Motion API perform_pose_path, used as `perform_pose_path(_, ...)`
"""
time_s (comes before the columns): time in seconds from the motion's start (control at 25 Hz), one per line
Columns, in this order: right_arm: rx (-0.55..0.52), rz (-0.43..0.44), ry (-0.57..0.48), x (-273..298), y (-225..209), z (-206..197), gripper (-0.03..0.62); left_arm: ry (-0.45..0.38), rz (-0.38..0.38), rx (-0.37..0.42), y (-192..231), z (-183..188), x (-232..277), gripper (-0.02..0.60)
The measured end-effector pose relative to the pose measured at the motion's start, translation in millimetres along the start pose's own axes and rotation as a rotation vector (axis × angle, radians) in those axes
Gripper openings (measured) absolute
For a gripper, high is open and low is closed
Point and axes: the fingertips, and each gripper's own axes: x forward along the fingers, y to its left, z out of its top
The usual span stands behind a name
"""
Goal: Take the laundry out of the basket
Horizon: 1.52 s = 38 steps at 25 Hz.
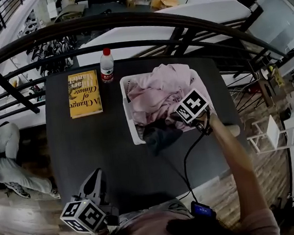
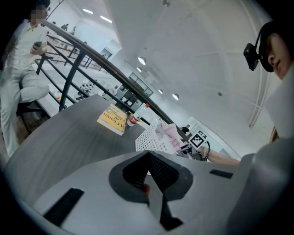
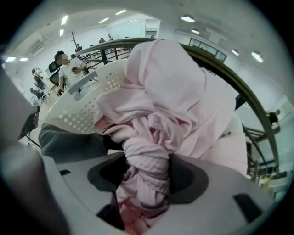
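Pinching the pink garment (image 3: 165, 92) inside the basket (image 1: 132, 126), the right gripper (image 3: 146, 176) jaws likely next need a lift over the rim; the left gripper (image 2: 149, 158) jaws sit closed and empty.

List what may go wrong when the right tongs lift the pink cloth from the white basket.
The right tongs grip a twisted bunch of pale pink cloth, so the whole pile may follow and drag the white perforated plastic basket, which nothing steadies. The dark grey garment over its near rim could slip off. The red-capped clear bottle beside it might topple.
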Motion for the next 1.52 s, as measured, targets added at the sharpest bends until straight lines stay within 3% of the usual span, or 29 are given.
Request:
perform_pose_path(0.36, 0.053, -0.048, -0.125, -43, -5, 15, 0.287, 0.001, -0.015, 0.024, -2, 1, -12, -0.003)
perform_pose_path(0.8, -0.05, -0.065, -0.297, -123, -10, 18, 0.276, -0.056, 0.01, 0.037, -52, -12, -11, -0.003)
perform_pose_path(1.04, -0.095, -0.073, -0.349, -147, -31, -24, 0.276, -0.079, -0.005, 0.065, -95, -55, 3, -0.003)
perform_pose_path(1.52, -0.078, -0.086, -0.467, -204, -69, -86, 0.276, -0.087, -0.03, 0.113, -164, -97, 15, -0.003)
